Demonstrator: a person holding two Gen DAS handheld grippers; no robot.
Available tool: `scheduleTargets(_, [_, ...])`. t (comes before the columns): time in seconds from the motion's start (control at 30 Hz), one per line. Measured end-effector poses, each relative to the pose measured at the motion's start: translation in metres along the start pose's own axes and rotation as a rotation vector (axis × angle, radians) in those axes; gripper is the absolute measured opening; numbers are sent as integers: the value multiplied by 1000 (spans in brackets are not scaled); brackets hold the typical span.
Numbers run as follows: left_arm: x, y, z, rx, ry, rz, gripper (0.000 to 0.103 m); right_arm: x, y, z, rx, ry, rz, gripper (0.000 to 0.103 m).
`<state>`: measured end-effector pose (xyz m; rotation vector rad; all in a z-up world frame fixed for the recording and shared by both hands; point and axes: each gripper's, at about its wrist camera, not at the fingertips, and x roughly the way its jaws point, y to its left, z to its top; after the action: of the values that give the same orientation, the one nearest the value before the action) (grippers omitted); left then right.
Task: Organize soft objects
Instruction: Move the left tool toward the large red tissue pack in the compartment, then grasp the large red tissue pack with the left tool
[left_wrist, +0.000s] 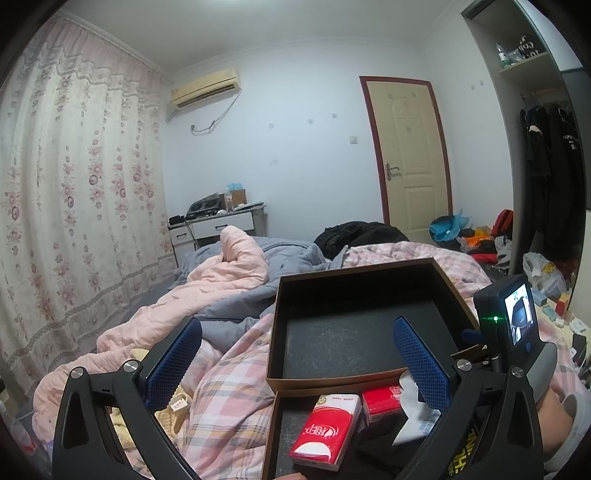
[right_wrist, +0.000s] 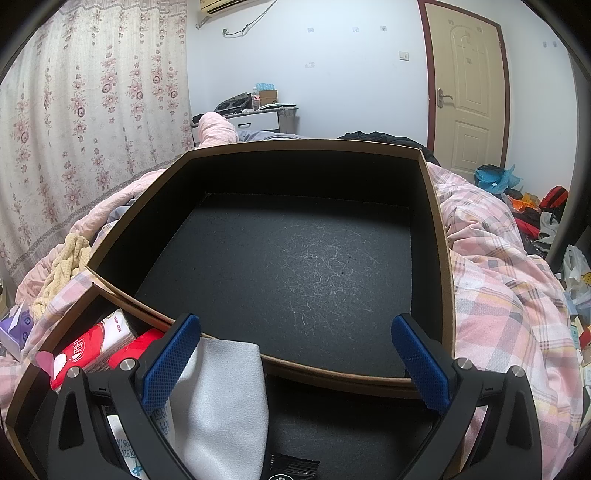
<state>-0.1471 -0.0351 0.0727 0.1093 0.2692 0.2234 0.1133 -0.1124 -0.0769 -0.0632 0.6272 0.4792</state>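
Very little here can be read. On your red tissue pack (left_wrist: 325, 428) there is white Chinese lettering, too distorted to make out. Yellow capitals run along the black strip (left_wrist: 460, 456) at your left gripper's lower right, cut off. Printed digits on the white packet (right_wrist: 162, 435) are partly hidden.

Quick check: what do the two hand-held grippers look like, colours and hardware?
Both match. The left hand-held gripper has black triangular cut-out arms, silver pivot bolts and blue cross-hatch textured finger pads. The right hand-held gripper has the same build; the left view also shows its black camera block with a small lit screen and green LED.
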Motion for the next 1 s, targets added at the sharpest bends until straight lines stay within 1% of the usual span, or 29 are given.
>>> scheduleTargets(0.6, [17,-2,-10,40,68,-32,103,0,0,0,0,0,0,102])
scheduleTargets(0.8, [26,-8,-14,68,115,-60,103,1,0,0,0,0,0,102])
scheduleTargets(0.87, [31,-8,-16,77,136,-79,103,0,0,0,0,-1,0,102])
scheduleTargets(0.93, [38,-6,-18,73,172,-117,103,1,0,0,0,0,0,102])
scheduleTargets(1.0, [50,1,-21,53,239,-192,103,1,1,0,0,-1,0,102])
